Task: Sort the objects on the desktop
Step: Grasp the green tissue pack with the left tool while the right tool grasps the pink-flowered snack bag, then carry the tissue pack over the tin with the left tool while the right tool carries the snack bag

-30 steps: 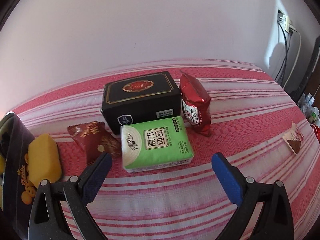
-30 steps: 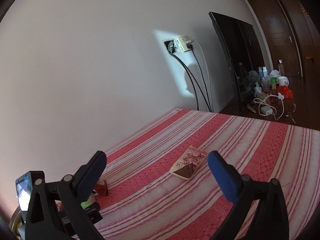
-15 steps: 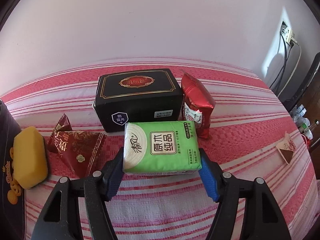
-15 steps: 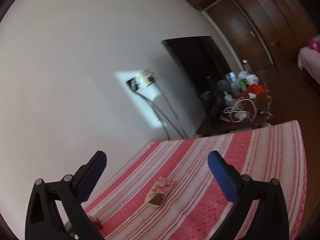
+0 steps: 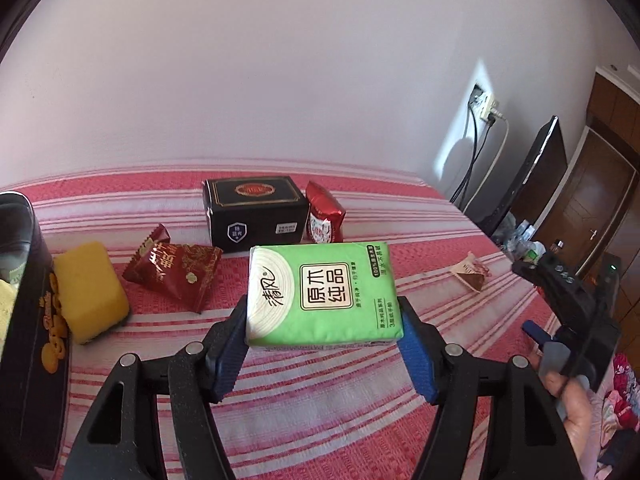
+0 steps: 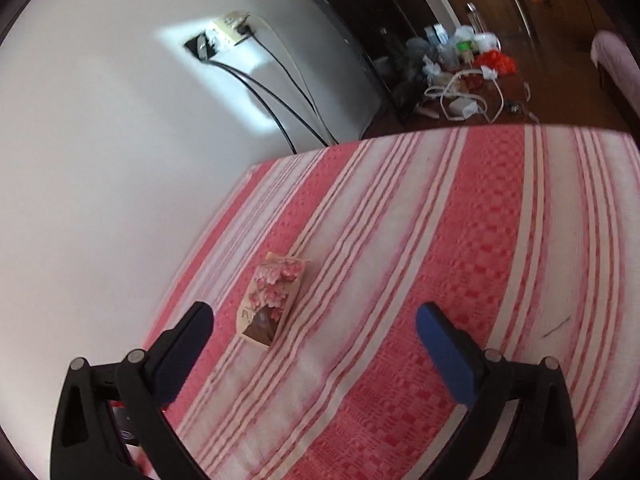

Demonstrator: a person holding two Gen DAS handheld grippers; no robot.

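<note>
My left gripper [image 5: 322, 338] is shut on a green tissue pack [image 5: 322, 292] and holds it lifted above the striped cloth. Behind it stand a black box [image 5: 254, 210], a red foil bag [image 5: 324, 216] to the box's right and a dark red snack packet [image 5: 174, 272] to its left. A yellow sponge [image 5: 88, 290] lies at the left beside a dark tin [image 5: 28, 316]. My right gripper [image 6: 314, 326] is open over the cloth, with a small pink-flowered sachet [image 6: 274, 300] lying ahead between its fingers, untouched. The same sachet [image 5: 472, 274] shows at the right of the left wrist view.
The table's red-and-white striped cloth [image 6: 420, 240] ends at a white wall with a socket and cables [image 6: 256, 88]. Beyond the far edge sit a dark screen and a cluttered low stand [image 6: 460, 64]. A hand holding the right gripper's body [image 5: 572, 320] shows at the right edge.
My left gripper closed on the green tissue pack and raised it off the cloth. The right gripper swung and tilted down, so the flowered sachet now lies close between its open fingers.
</note>
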